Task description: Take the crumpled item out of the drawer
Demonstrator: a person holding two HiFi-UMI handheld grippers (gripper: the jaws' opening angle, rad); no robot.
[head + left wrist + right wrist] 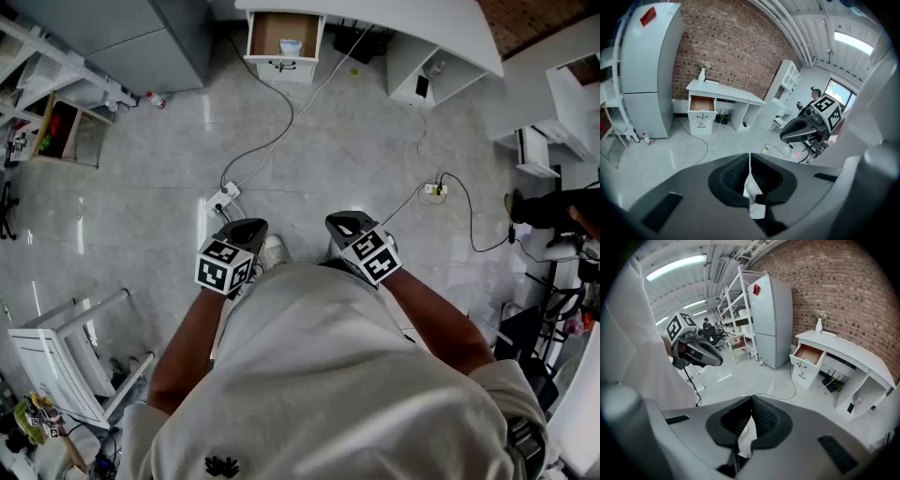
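- You hold two grippers close to your body. The left gripper (750,157) has its jaws pressed together, with nothing between them.
- The right gripper (751,403) is the same: jaws closed tip to tip and empty.
- Just beyond them, one power strip (225,198) lies on the pale floor (356,141). Two cables (277,136) run from it toward the desk.
- Far ahead stands one white desk (403,19) with one drawer (265,33) pulled open.
- One pale crumpled item (291,47) lies inside that drawer, well apart from both grippers.

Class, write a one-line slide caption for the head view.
Both shut, the left gripper and right gripper are far from the desk and its open drawer, pale item inside.
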